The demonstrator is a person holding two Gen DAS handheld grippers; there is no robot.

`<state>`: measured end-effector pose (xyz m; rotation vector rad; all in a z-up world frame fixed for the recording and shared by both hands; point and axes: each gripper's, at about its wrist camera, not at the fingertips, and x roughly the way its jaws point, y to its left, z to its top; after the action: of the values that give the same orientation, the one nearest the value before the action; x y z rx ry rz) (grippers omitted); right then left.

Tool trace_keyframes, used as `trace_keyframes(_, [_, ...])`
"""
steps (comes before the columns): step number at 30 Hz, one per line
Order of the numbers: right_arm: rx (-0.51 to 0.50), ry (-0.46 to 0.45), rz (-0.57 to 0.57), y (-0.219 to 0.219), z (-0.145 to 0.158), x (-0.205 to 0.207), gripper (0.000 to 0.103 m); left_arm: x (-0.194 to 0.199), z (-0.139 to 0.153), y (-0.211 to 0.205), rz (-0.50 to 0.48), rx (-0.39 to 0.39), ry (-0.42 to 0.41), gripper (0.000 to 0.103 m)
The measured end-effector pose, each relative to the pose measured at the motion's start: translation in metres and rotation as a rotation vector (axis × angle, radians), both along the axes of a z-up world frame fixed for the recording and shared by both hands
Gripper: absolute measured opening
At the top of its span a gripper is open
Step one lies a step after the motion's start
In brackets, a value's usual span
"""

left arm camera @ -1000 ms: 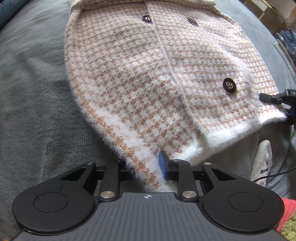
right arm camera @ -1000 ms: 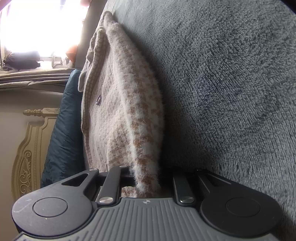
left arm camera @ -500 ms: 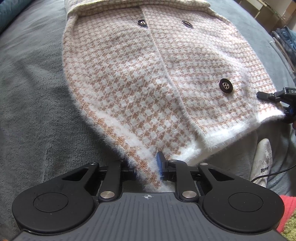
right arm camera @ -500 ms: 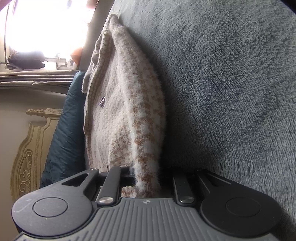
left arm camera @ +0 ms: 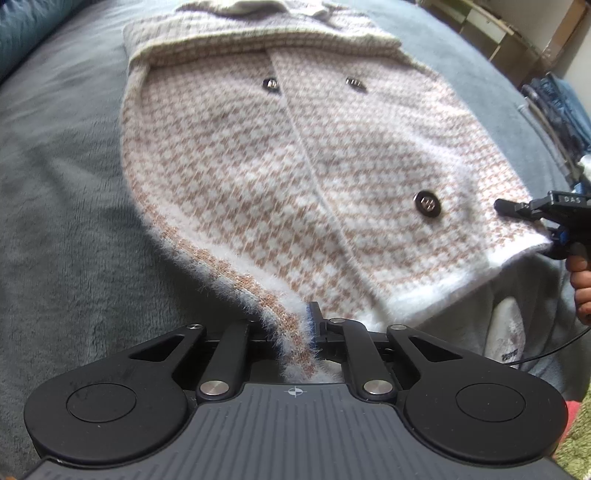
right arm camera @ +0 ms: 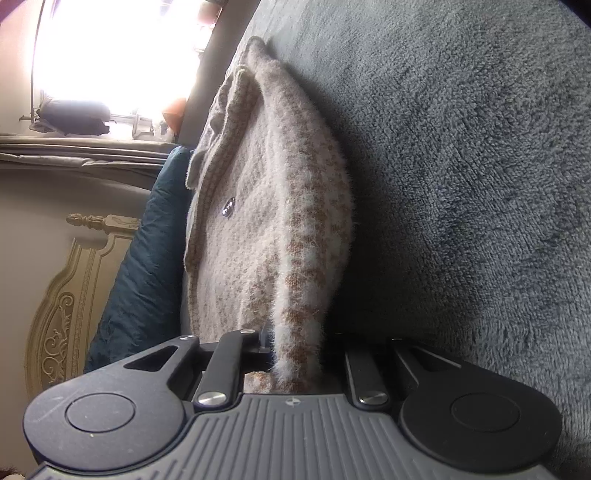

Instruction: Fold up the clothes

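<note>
So one fuzzy tan-and-white houndstooth knit cardigan (left arm camera: 295, 177) on the grey fleece blanket (left arm camera: 66, 206), three dark buttons showing, maybe more hidden. Left gripper (left arm camera: 295, 332) closing on its hem corner; right gripper (right arm camera: 295, 354) pinches the other corner.

This is a bedroom in a home. A bed covered with a grey fleece blanket (right arm camera: 461, 166) fills most of both views, and a dark blue pillow (right arm camera: 144, 266) lies at its far end. Behind the pillow stands a cream headboard (right arm camera: 62, 317) with carved scrollwork and a turned finial. A bright window (right arm camera: 122, 51) sits above a sill that holds a dark bundle. In the left wrist view, folded denim (left arm camera: 561, 107) is stacked beside the bed, and wooden shelving (left arm camera: 491, 26) stands in the far corner.
</note>
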<state>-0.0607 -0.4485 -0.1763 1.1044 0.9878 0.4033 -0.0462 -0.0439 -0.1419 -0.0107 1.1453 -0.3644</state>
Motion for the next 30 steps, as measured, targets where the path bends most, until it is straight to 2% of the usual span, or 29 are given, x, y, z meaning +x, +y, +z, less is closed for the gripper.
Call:
trace_keyframes(7, [0.014, -0.047, 0.005, 0.003, 0.014, 0.007, 0.015, -0.001, 0.014, 0.0, -0.015, -0.056, -0.073, 0.008])
trace_keyframes(15, [0.026, -0.075, 0.003, 0.011, 0.025, 0.016, 0.015, 0.0, 0.015, 0.002, -0.011, -0.073, -0.079, 0.008])
trace_keyframes(30, [0.033, -0.07, -0.007, 0.005, 0.023, 0.012, 0.014, 0.0, 0.017, 0.005, -0.003, -0.082, -0.084, 0.008])
